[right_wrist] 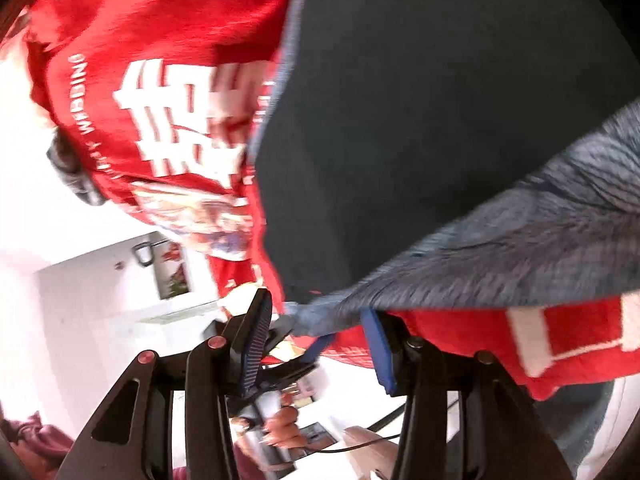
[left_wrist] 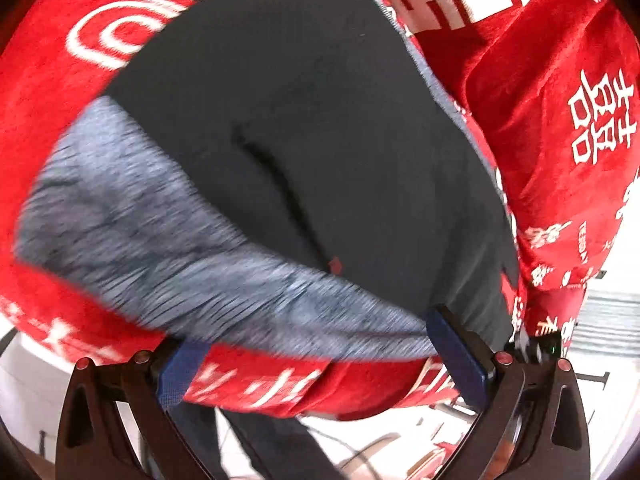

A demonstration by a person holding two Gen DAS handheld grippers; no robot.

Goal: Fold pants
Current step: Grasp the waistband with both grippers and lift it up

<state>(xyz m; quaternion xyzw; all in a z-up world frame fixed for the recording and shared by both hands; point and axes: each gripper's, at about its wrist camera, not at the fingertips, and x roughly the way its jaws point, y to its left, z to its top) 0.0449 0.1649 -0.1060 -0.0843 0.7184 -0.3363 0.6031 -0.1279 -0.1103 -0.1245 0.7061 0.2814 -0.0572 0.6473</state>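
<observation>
Left wrist view shows a red blanket (left_wrist: 540, 80) under dark pants (left_wrist: 320, 120). Left gripper (left_wrist: 324, 356) and right gripper (right_wrist: 320, 344) both have jaws spread at the grey waistband (left_wrist: 160, 220).

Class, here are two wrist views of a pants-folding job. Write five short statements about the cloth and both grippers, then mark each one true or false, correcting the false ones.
1. The pants are dark, with a grey fleecy lining showing along the near edge. True.
2. The cloth under the pants is plain green. False: it is a red cover printed with white characters.
3. The left gripper is wide open. True.
4. The right gripper is shut tight on the pants. False: its jaws stand apart, with the grey edge between them.
5. The pants hang in mid-air, off any surface. False: they lie spread on the red cover.
</observation>
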